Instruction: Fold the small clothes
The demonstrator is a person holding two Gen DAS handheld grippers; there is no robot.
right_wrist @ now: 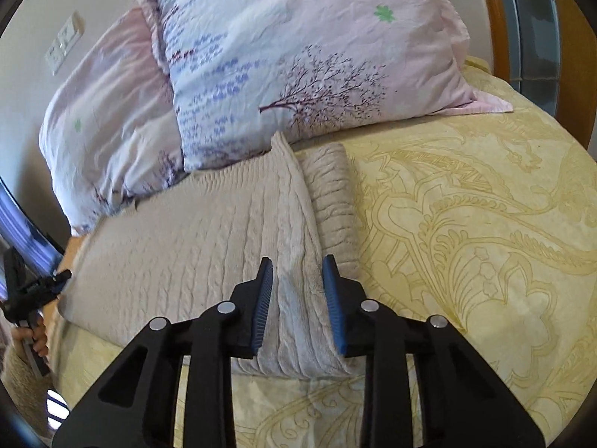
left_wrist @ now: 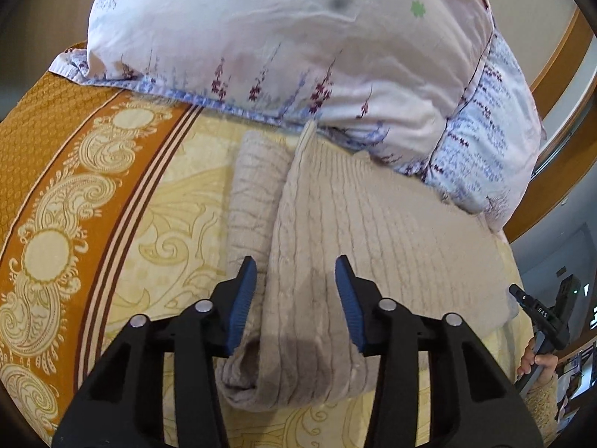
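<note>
A beige ribbed knit garment lies flat on the bed, one side folded over into a raised ridge, with a narrower folded strip beside it. My left gripper hovers at the near end of that ridge. Its blue pads stand apart with the fabric between them and do not press on it. My right gripper is over the same ridge at the other end, its pads also apart on either side of the fold. Each gripper appears at the edge of the other's view: the right gripper and the left gripper.
Two floral pillows lean at the head of the bed, touching the garment's far edge. A yellow patterned bedcover spreads around it. A wooden frame stands behind, and a person's hand holds the right gripper.
</note>
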